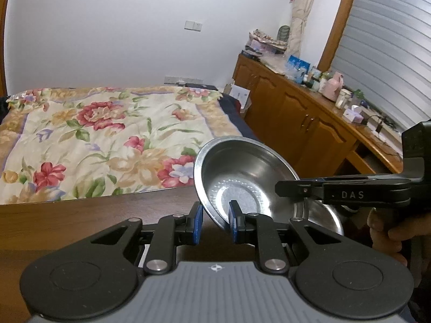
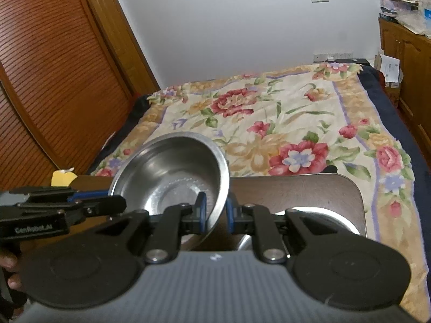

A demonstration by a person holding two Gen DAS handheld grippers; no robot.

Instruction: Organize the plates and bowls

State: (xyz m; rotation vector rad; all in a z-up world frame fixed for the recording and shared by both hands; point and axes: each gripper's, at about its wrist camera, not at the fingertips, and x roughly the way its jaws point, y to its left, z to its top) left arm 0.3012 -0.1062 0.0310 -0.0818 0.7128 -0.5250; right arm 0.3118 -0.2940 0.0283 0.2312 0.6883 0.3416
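Both tools level, left tool (image 1: 215,222) and right tool (image 2: 216,215) straddling tilted steel bowl (image 2: 172,172) rim

Left gripper (image 1: 214,223): black linkage arms, blue finger pads (image 1: 198,222), silver pivot screws, two round black discs, grey ribbed body with small star emblem. Right gripper (image 2: 215,215): same build, blue pads, silver screws. White lettering "DAS" on right gripper's side, "GenRobot.AI" on left gripper's side.
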